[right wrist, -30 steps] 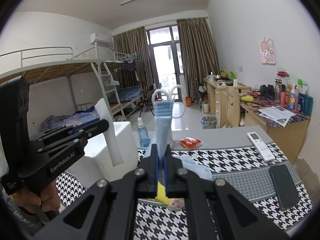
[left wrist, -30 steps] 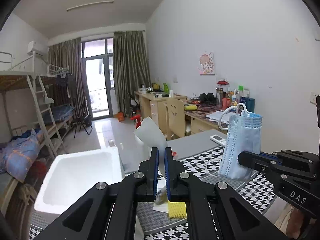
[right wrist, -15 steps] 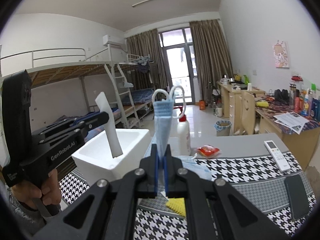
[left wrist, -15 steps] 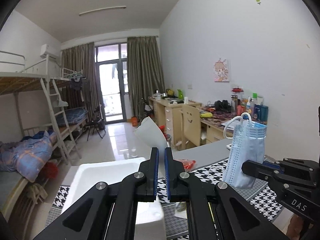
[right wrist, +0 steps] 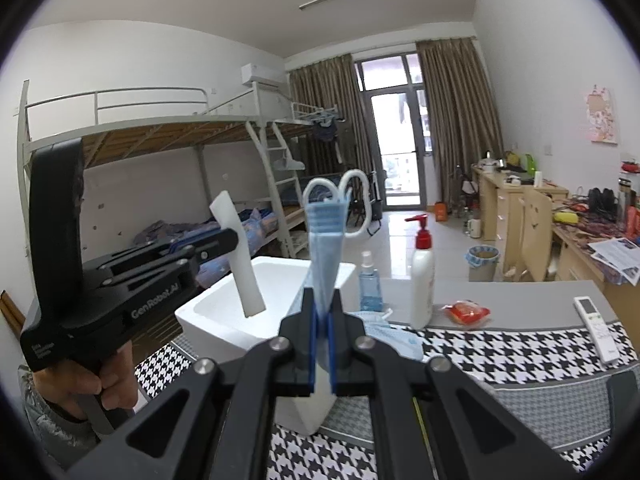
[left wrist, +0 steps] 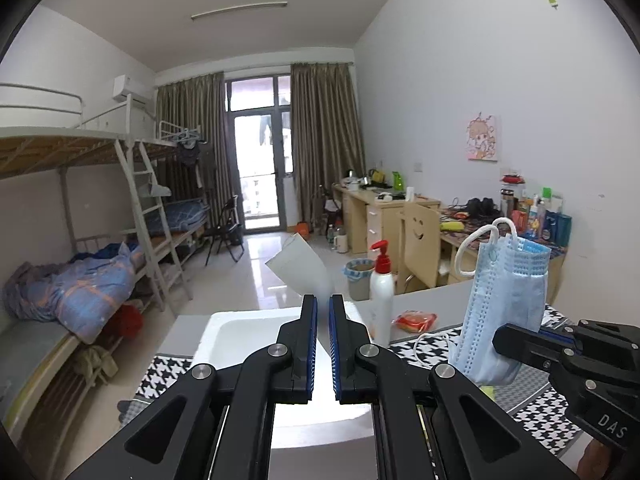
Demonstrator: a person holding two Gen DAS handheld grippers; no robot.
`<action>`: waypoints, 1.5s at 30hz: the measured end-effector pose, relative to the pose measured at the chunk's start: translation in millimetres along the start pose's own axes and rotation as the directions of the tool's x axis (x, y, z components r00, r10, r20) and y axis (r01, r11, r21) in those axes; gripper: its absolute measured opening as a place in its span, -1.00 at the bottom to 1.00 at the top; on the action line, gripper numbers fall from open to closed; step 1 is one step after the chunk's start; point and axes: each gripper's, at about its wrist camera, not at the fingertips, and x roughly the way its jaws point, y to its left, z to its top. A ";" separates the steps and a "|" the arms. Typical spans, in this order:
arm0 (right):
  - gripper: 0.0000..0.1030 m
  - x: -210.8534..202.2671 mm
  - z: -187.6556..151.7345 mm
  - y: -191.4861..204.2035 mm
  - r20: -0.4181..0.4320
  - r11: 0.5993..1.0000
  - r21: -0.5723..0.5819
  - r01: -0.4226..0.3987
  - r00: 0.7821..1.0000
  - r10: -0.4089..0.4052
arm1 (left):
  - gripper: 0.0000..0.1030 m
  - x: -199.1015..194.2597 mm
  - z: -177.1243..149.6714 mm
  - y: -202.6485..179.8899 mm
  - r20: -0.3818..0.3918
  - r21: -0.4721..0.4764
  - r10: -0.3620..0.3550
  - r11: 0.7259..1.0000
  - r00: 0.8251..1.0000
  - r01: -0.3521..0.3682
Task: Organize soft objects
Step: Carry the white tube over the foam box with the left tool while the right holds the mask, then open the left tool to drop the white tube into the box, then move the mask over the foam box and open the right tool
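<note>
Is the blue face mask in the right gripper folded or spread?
Folded. The blue face mask stands as a narrow layered strip in the right gripper, ear loops together on top.

So over the last second we've swung both views round toward the window end of the room. In the left wrist view the foam box [left wrist: 256,332] went from sitting off at 8 o'clock to dead centre, right behind the left gripper [left wrist: 323,344]. The white pump bottle [left wrist: 381,292] and the red packet [left wrist: 414,319] only just came into that view, at about 3 o'clock of the fingers. The yellow sponge dropped out of sight. In the right wrist view the remote [right wrist: 596,328] slid out to 3 o'clock, and the black phone is basically gone at the edge.
</note>
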 end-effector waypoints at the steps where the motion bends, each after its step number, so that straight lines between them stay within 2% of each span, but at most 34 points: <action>1: -0.87 1.8 0.0 0.1 0.000 1.000 0.004 -0.005 1.000 0.005 | -0.88 1.4 -0.8 1.2 -0.004 -0.002 0.004 1.000 1.000 -0.004; 10: -0.87 13.4 -3.9 5.6 -0.022 1.000 -0.005 -0.026 0.999 0.026 | -0.87 24.6 -12.1 14.2 -0.074 -0.022 0.039 0.999 0.996 -0.041; 26: -0.87 18.9 -2.3 7.0 -0.033 1.000 -0.010 -0.003 0.999 0.002 | -0.78 60.3 -24.8 29.8 -0.204 -0.055 0.004 0.998 0.979 -0.015; 29: -0.87 20.1 -3.0 6.7 -0.039 1.000 -0.007 0.001 0.999 -0.001 | -0.62 62.9 -26.1 33.5 -0.216 -0.058 -0.001 0.998 0.976 -0.012; 31: -0.87 21.1 -2.7 7.0 -0.041 1.000 -0.008 0.002 0.999 -0.002 | -0.26 62.0 -26.1 36.6 -0.219 -0.064 0.001 0.998 0.976 -0.016; 33: -0.87 21.3 -1.5 7.4 -0.040 1.000 -0.008 0.004 0.999 -0.004 | 0.56 56.9 -25.4 39.9 -0.199 -0.076 0.005 0.997 0.980 -0.020; 34: -0.87 21.2 -0.9 7.5 -0.039 1.000 -0.008 0.004 0.999 -0.004 | 0.67 54.9 -24.2 39.3 -0.185 -0.078 0.014 0.997 0.983 -0.029; 39: -0.87 20.1 3.8 10.3 -0.031 1.000 -0.019 0.007 1.000 -0.007 | 0.90 39.2 -17.5 41.1 -0.121 -0.077 0.025 0.996 0.992 -0.034; 45: -0.87 20.8 10.9 17.5 -0.019 0.999 -0.042 0.006 1.000 -0.007 | 0.98 23.8 -12.0 47.1 -0.076 -0.089 0.038 0.995 0.996 -0.045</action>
